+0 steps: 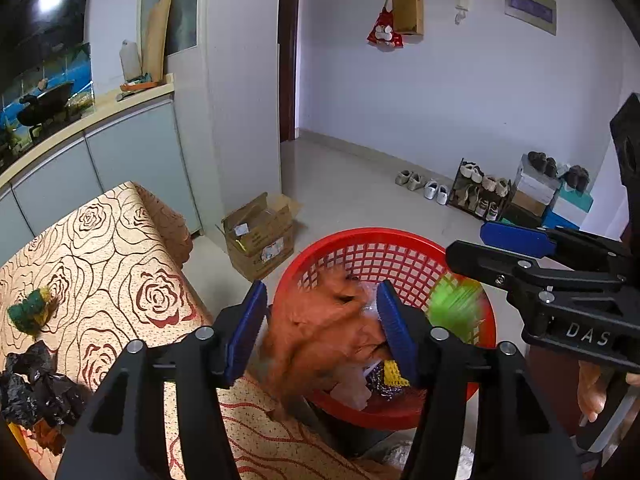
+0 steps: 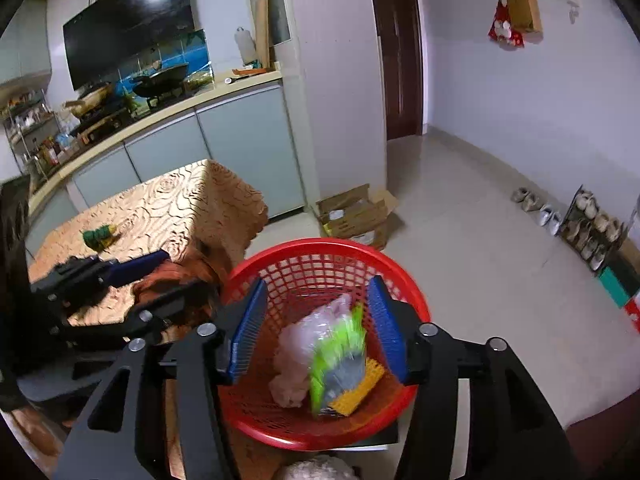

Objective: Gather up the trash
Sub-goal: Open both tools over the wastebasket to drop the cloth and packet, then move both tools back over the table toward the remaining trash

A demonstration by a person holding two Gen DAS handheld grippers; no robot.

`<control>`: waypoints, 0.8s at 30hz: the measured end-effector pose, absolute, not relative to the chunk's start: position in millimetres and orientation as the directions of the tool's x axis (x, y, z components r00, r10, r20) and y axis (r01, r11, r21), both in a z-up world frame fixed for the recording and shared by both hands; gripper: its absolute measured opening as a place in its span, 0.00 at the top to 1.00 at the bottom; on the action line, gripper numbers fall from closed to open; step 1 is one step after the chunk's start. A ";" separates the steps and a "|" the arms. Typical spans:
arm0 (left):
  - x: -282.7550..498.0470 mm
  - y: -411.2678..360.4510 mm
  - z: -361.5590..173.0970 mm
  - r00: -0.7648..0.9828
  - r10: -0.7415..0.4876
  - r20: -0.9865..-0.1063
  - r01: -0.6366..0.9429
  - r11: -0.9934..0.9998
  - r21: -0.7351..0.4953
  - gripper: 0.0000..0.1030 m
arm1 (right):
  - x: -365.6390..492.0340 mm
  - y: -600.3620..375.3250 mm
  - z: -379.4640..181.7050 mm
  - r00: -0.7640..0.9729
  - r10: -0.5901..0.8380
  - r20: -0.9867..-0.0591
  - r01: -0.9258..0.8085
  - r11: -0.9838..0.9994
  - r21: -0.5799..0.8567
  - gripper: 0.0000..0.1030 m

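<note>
My left gripper (image 1: pixel 322 330) stands over the near rim of the red basket (image 1: pixel 384 236), jaws apart. A blurred orange-brown crumpled piece (image 1: pixel 320 332) lies between the blue pads (image 1: pixel 245 332); the pads do not visibly press on it, and the blur prevents a firm reading of contact on the right pad.

My right gripper (image 2: pixel 316 328) stands directly above the red basket (image 2: pixel 332 246), jaws apart. A green-and-grey wrapper (image 2: pixel 340 356), motion-blurred, sits between and below the pads, free of both.

Basket contents, right wrist view: a pale translucent plastic bag (image 2: pixel 304 344), a yellow mesh piece (image 2: pixel 360 390), and the green wrapper over them. The basket is off the desk, just beside its near right corner.

On the desk (image 1: pixel 120 264), covered with a rose-patterned cloth: a green-and-yellow scrap (image 1: pixel 30 312) near the left edge, and crumpled black plastic (image 1: pixel 36 392) at the near left edge.

A cardboard box (image 1: pixel 260 236) stands on the floor beyond the basket.
</note>
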State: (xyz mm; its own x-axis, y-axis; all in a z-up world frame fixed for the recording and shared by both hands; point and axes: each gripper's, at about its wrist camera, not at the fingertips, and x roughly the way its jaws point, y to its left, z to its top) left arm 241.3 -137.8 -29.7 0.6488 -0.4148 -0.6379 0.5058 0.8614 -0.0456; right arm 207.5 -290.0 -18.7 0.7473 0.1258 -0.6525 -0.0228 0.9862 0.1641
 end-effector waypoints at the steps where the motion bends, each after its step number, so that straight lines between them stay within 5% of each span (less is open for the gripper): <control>1: 241.6 -137.9 -29.8 0.649 -0.416 -0.637 0.506 0.861 -0.048 0.40 | 207.4 -289.7 -17.8 0.749 0.125 -0.651 -0.020 0.986 0.165 0.49; 9: 232.3 -126.1 -16.9 0.678 -0.415 -0.607 0.485 0.873 -0.055 0.28 | 198.9 -290.0 -5.9 0.772 0.105 -0.626 -0.003 0.987 0.162 0.49; 24: 193.7 -45.0 20.6 0.821 -0.245 -0.516 0.277 0.961 -0.016 0.25 | 176.7 -239.5 21.8 0.815 0.158 -0.558 -0.100 0.986 0.133 0.48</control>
